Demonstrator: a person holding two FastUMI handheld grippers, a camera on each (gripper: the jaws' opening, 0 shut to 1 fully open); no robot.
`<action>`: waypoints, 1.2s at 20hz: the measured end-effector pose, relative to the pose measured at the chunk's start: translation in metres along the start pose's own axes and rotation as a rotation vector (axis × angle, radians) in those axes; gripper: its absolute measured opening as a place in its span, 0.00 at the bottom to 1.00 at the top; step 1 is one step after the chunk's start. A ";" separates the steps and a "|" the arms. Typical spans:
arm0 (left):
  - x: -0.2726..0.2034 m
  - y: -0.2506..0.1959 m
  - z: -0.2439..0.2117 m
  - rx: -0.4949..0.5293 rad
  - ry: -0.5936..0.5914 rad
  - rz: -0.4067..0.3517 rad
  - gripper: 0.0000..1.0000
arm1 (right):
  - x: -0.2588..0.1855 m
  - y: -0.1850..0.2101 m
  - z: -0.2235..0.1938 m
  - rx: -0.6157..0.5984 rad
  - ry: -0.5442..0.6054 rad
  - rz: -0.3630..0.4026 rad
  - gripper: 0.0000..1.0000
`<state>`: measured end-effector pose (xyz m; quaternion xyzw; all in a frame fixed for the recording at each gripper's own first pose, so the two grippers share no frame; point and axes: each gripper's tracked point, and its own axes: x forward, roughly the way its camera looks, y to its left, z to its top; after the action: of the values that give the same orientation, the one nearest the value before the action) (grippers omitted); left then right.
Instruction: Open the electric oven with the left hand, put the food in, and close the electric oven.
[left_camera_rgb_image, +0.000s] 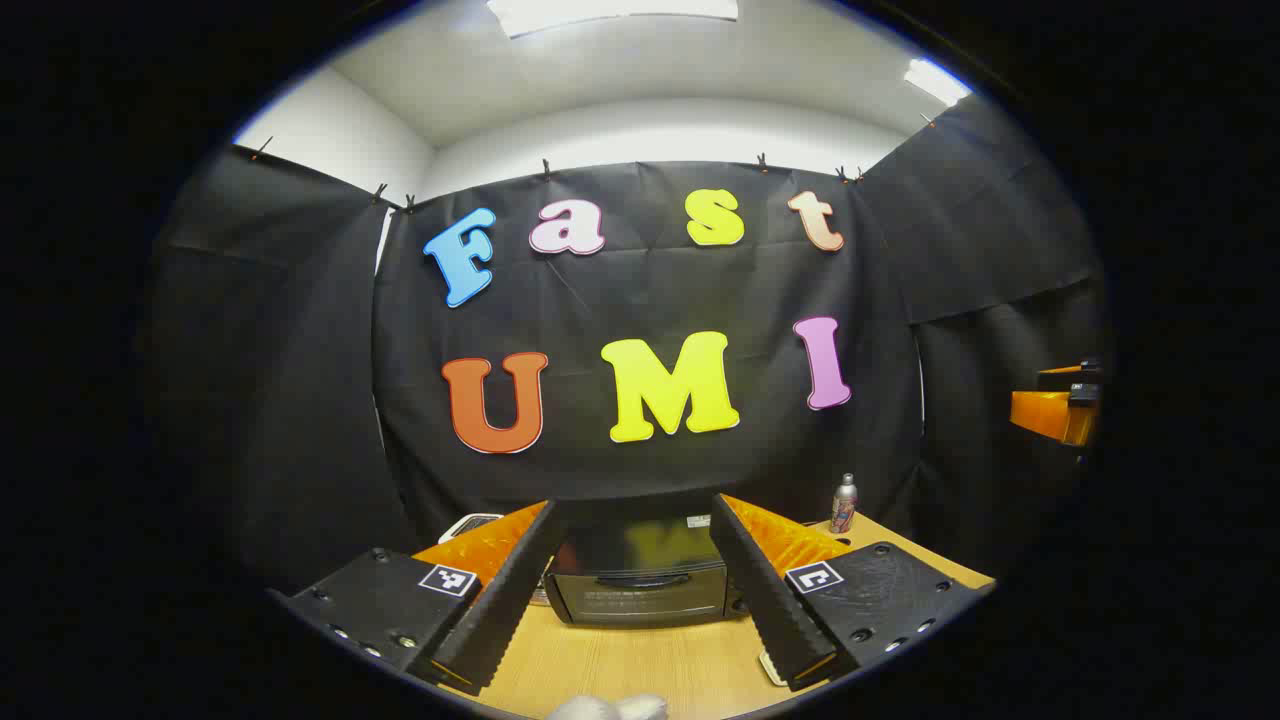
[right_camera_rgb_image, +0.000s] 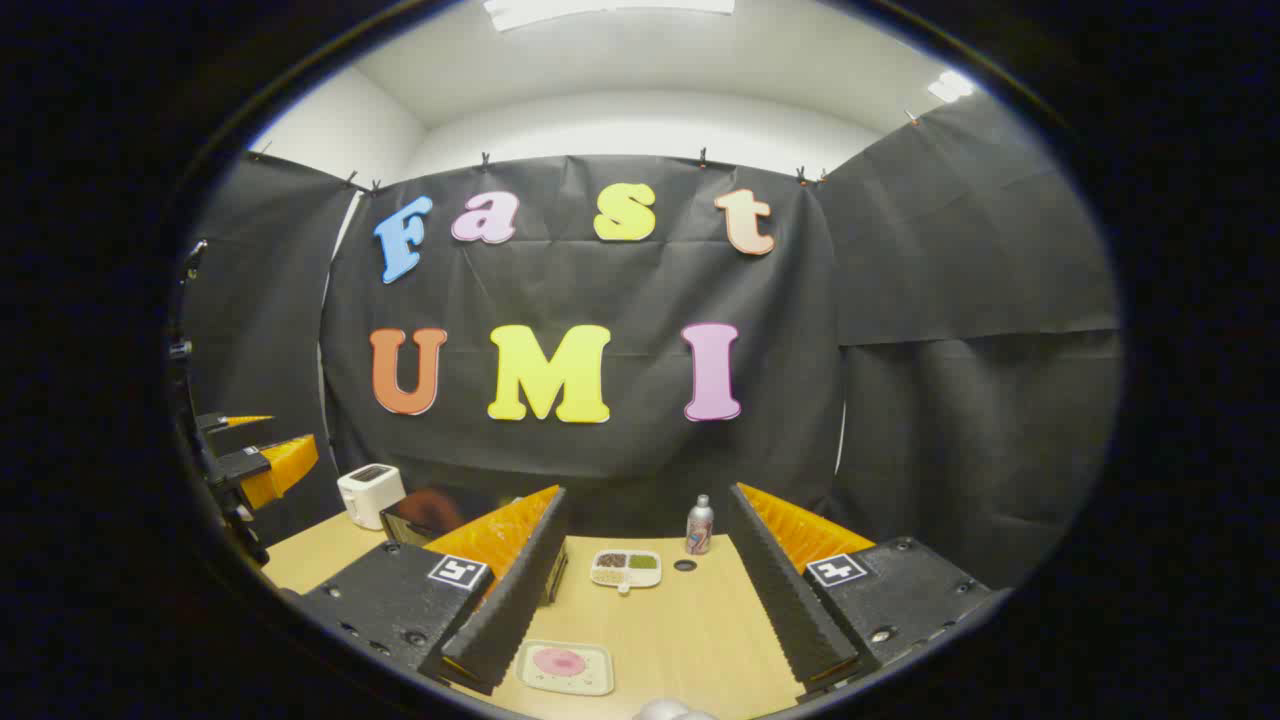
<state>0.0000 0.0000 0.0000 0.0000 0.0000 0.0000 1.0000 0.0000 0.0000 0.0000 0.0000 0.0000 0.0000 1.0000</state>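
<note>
In the left gripper view, the left gripper (left_camera_rgb_image: 634, 580) hangs spread wide and empty, aimed straight at the electric oven (left_camera_rgb_image: 640, 590) on the wooden table (left_camera_rgb_image: 640, 665); its door looks closed, so opening hasn't begun. I'd say the next move is reaching its door handle (left_camera_rgb_image: 640, 579).

The right gripper view adds the food: the right gripper (right_camera_rgb_image: 648, 590), also agape and empty, overlooks a tray with a pink patty (right_camera_rgb_image: 563, 666), a divided dish (right_camera_rgb_image: 626, 568), a bottle (right_camera_rgb_image: 699, 526) and a toaster (right_camera_rgb_image: 370, 495).

The right gripper (right_camera_rgb_image: 648, 590) hangs over the wooden bench (right_camera_rgb_image: 700, 630), jaws wide apart. Between them lie a tray with a pink food item (right_camera_rgb_image: 565, 667), a three-section dish (right_camera_rgb_image: 626, 568) and a small bottle (right_camera_rgb_image: 699, 526). A white toaster (right_camera_rgb_image: 370, 494) stands far left.
</note>
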 end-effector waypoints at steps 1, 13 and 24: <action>0.001 0.001 -0.001 -0.003 0.000 0.001 0.96 | 0.001 -0.001 -0.001 -0.003 0.002 -0.003 0.96; 0.021 0.001 -0.007 0.002 0.005 0.005 0.96 | 0.006 -0.004 0.004 -0.029 0.003 -0.006 0.96; 0.064 -0.003 -0.034 0.004 0.030 -0.002 0.96 | 0.013 -0.011 -0.003 -0.010 0.023 -0.028 0.96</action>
<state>0.0638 -0.0027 -0.0343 0.0021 0.0151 -0.0009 0.9999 0.0129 -0.0109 -0.0029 -0.0048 0.0115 -0.0138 0.9998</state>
